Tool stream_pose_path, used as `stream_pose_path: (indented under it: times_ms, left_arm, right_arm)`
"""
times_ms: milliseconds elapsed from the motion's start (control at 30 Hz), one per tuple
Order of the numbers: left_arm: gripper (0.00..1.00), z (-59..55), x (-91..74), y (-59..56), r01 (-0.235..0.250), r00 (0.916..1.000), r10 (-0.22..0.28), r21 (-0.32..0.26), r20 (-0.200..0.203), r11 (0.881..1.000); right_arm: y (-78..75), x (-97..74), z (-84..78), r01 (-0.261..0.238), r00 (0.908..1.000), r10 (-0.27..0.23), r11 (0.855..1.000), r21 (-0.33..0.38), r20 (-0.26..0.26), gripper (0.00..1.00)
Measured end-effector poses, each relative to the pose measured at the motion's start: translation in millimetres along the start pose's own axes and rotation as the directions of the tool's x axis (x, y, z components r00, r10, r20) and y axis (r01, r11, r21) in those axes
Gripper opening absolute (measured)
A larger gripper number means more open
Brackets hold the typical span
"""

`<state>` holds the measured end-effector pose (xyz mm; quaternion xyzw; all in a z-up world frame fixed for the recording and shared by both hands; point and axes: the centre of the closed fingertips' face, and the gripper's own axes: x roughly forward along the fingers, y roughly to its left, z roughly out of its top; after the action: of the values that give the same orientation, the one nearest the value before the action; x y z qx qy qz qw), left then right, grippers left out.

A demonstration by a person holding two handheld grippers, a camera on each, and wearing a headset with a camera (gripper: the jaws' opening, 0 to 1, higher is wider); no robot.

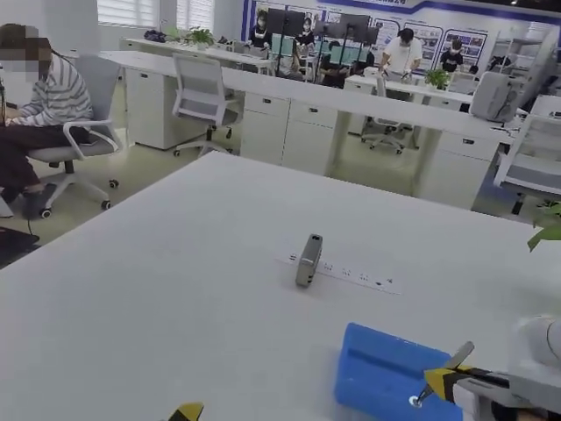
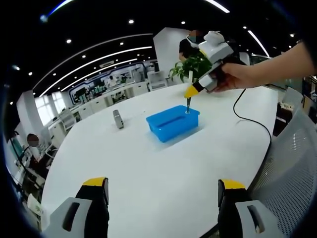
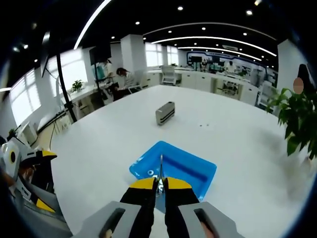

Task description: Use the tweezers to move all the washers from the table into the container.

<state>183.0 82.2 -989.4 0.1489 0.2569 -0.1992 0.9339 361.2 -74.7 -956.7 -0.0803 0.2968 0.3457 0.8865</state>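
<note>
In the head view's lower right, the right gripper [image 1: 437, 382], clenched on tweezers [image 1: 449, 364] slanting down-left, poises their tip over the blue container [image 1: 377, 368], a washer [image 1: 414, 402] right at it, held or dropped unclear; the left gripper [image 2: 162, 184] gapes, farther off.
</note>
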Motion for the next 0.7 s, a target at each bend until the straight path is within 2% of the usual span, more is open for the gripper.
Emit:
stream_pose_path:
  times_ms: [200,367,700]
  left_arm:
    - [0.94,0.6,0.1,-1.2,0.012,0.9999,-0.012,-0.010,0.004,1.000]
    - [0.93,1.6,-0.1,-2.5,0.018,0.9998,-0.018,-0.004,0.011,1.000]
    - [0.93,2.8,-1.9,9.8,-0.023,0.9993,0.025,-0.059,0.029,0.998]
  right_arm:
    - [-11.7,14.1,3.5,0.022,0.9997,-0.022,1.000,0.015,0.005,0.02]
    - [-20.6,32.3,-5.9,0.033,0.9994,-0.032,0.999,0.043,-0.015,0.02]
    - [-30.5,54.3,-20.4,0.035,0.9983,-0.034,0.999,0.037,-0.048,0.02]
